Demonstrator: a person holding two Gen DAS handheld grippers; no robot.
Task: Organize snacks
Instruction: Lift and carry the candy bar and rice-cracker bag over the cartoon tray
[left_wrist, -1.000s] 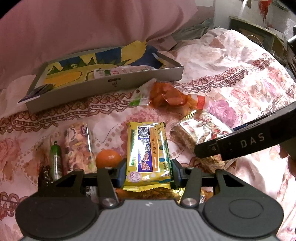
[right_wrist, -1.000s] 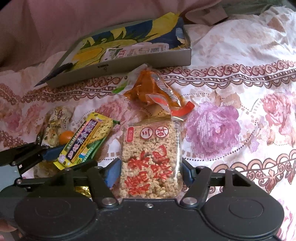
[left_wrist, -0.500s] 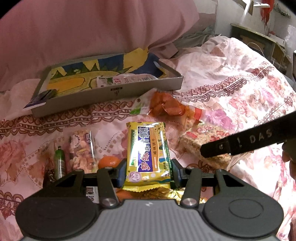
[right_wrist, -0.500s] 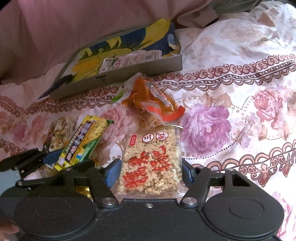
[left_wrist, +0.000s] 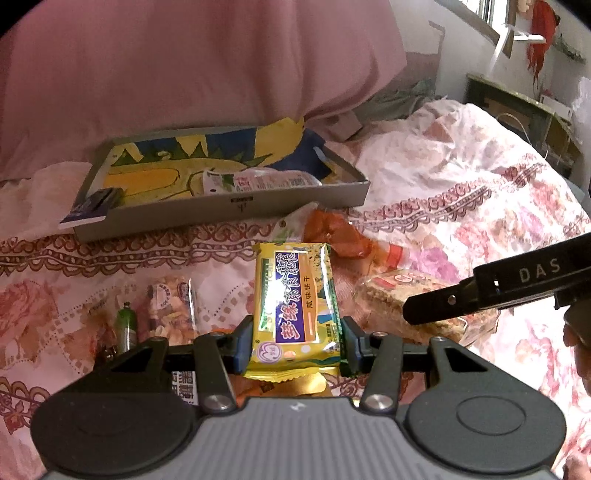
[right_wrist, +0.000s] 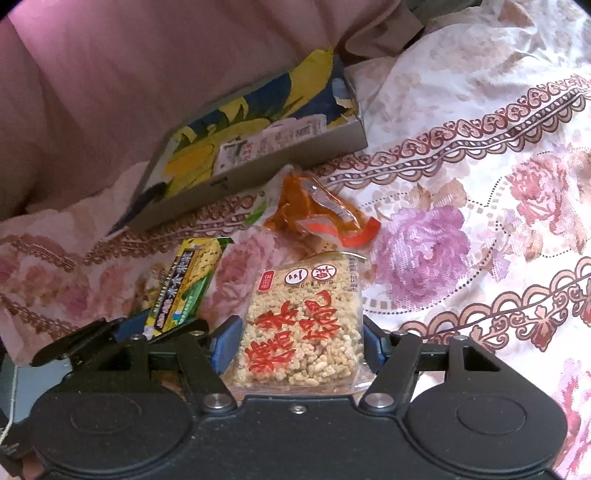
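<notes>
My left gripper (left_wrist: 295, 341) is shut on a yellow biscuit packet (left_wrist: 295, 299) and holds it above the bedspread. My right gripper (right_wrist: 299, 345) is shut on a clear puffed-rice cake packet (right_wrist: 306, 321), also lifted; that packet shows in the left wrist view (left_wrist: 391, 302) under the right gripper's finger. A shallow grey box (left_wrist: 236, 203) with a yellow and blue lining lies farther back and holds a white snack packet (left_wrist: 258, 181). It also shows in the right wrist view (right_wrist: 258, 162). An orange snack packet (left_wrist: 332, 236) lies just in front of the box.
A nut mix packet (left_wrist: 170, 306), a small green bottle (left_wrist: 123, 325) and other small snacks lie on the floral bedspread (left_wrist: 461, 221) at lower left. A small dark booklet (left_wrist: 92, 210) rests on the box's left corner. A pink pillow (left_wrist: 184, 66) rises behind the box.
Both grippers have risen with their packets. The box now looks farther below and ahead, and the orange fruit seen beside the left gripper is out of sight.
</notes>
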